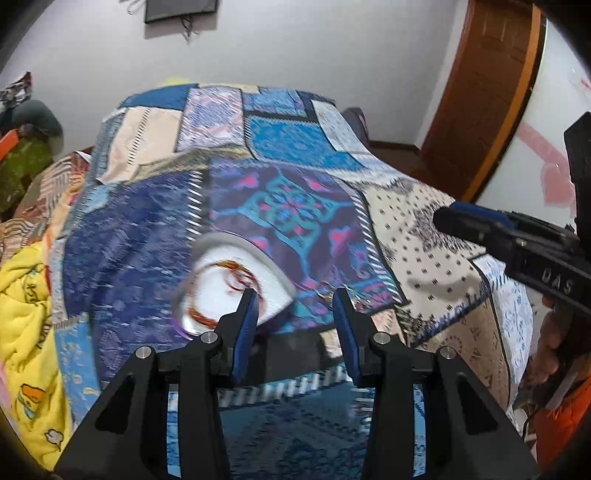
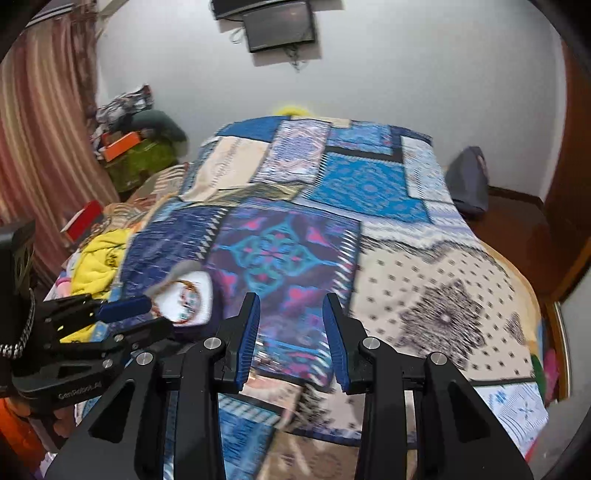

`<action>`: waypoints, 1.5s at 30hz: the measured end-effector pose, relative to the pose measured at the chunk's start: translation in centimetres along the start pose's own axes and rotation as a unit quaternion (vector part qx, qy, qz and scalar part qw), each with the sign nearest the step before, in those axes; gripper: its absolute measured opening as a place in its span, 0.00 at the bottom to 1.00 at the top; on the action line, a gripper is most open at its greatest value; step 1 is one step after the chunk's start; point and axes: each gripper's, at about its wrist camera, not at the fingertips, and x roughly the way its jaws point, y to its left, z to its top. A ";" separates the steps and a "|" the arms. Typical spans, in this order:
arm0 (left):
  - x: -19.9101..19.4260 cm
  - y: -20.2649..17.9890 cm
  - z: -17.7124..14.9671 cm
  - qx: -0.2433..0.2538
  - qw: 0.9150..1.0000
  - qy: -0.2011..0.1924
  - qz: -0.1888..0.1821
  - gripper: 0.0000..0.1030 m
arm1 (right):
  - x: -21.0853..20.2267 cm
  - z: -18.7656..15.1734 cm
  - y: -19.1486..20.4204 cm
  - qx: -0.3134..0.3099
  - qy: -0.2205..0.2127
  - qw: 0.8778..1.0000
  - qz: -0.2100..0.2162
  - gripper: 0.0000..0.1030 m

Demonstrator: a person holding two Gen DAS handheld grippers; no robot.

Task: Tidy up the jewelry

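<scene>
White dish (image 1: 236, 280) on patchwork bedspread (image 1: 295, 206), blurred; orange-red beaded bracelet (image 1: 221, 291) coiled inside

Patchwork quilt (image 2: 369, 192) covers bed; yellow blanket (image 1: 26, 314) beside it (possibly fleece).

Bed (image 2: 369, 192) under a blue patchwork spread, white wall (image 2: 406, 74) behind it carrying a dark screen (image 2: 280, 26), striped curtain (image 2: 44, 129) left of the bed, brown wooden door (image 1: 480, 92) to its right

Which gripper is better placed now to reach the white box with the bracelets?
The left gripper, probably. It is open, and the white box lies just ahead beside its left finger. The right gripper, also open, points at bare bedspread.
</scene>
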 end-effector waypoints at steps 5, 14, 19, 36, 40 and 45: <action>2.0 -1.3 -0.6 0.007 0.999 0.028 -0.017 0.40 | 0.2 -1.2 -1.9 0.019 0.015 1.000 -0.011 0.31; 5.5 -2.8 -2.0 0.013 0.996 0.080 -0.047 0.39 | 1.7 -3.3 -2.6 0.015 0.052 0.999 0.000 0.31; 6.9 -3.3 -2.3 0.017 0.993 0.097 -0.062 0.39 | 2.9 -4.1 -2.2 0.007 0.074 0.997 0.017 0.31; 8.2 -2.7 -2.1 0.023 0.996 0.075 -0.053 0.13 | 5.9 -4.5 -1.0 -0.006 0.106 0.992 0.062 0.31; 7.9 -2.7 -2.2 0.026 0.996 0.071 -0.046 0.12 | 6.9 -4.6 -0.2 -0.016 0.116 0.991 0.066 0.31; 7.6 -2.0 -2.4 0.020 0.997 0.067 -0.036 0.03 | 8.0 -4.7 0.5 -0.031 0.127 0.989 0.063 0.25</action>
